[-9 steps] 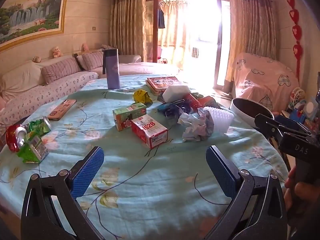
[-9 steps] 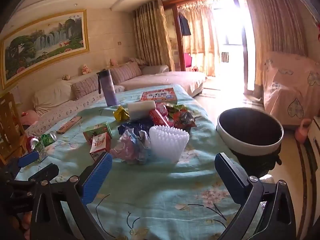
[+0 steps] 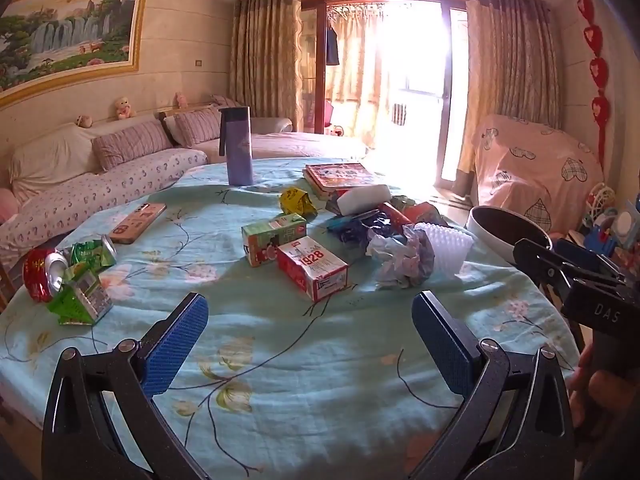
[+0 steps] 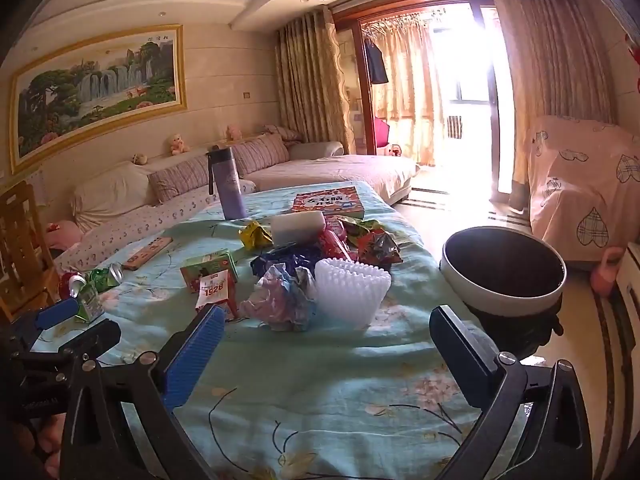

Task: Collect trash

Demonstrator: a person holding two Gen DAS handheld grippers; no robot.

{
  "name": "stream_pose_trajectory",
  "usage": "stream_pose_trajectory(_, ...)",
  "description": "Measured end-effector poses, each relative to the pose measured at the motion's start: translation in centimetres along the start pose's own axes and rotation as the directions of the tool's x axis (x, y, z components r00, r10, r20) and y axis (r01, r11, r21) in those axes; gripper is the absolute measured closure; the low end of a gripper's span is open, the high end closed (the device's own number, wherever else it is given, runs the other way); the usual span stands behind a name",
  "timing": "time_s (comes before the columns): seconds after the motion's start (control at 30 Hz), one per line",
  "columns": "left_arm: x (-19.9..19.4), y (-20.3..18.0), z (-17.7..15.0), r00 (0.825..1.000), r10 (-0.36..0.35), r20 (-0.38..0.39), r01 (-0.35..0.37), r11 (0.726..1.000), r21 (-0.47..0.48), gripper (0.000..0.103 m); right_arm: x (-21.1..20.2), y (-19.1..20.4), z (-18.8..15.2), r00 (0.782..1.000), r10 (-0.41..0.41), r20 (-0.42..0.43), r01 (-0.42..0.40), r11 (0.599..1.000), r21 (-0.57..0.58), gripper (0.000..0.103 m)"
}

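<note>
Trash is strewn across the table with the flowered blue cloth (image 3: 320, 380), and nothing is picked up yet. Nearest the middle lies the red-and-white carton (image 3: 312, 268), tipped on its side and touching the green carton (image 3: 274, 236) behind it; both look like light, thin card that will dent under a hard squeeze, so a gentle pinch across the narrow faces looks best. Just to the right sits the crumpled paper wad (image 3: 402, 262), soft and feather-light, easy to take anywhere through its bulk, and pressed against it the white ribbed plastic tray (image 4: 352, 294), flimsy and springy, best taken by one wall. Behind them is a heap of shiny foil wrappers (image 4: 360, 240), slippery and crackly, likely to slide out of a loose grip. Off at the left edge are crushed cans (image 3: 44, 276) beside a green carton (image 3: 80, 300), stiff metal, light but awkward in shape. The left gripper (image 3: 310, 336) hangs low over the near cloth, jaws spread wide and empty; the right gripper (image 4: 326, 350) likewise stands fully spread with nothing between its pads. The dark-lined bin (image 4: 504, 276) waits just off the table's right edge, close to the pile. The purple bottle (image 3: 239, 146), the books (image 3: 340, 174) and the phone (image 3: 138, 223) look like keepers, not trash.
</note>
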State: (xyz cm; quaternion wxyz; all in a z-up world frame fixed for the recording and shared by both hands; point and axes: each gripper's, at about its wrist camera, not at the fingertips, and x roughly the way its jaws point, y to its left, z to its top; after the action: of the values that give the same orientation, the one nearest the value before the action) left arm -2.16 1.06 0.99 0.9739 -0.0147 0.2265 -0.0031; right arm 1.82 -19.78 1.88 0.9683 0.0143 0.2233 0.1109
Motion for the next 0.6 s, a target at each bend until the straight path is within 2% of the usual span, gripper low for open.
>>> stream_pose_trajectory(0.6, 0.31, -0.06, 0.12, 1.0, -0.001, -0.009, 0.001, 1.0, 0.006, 0.0, 0.13, 0.11, -0.47, 0.999, 0.033, -0.008, -0.033, 0.999, 0.012, 0.0)
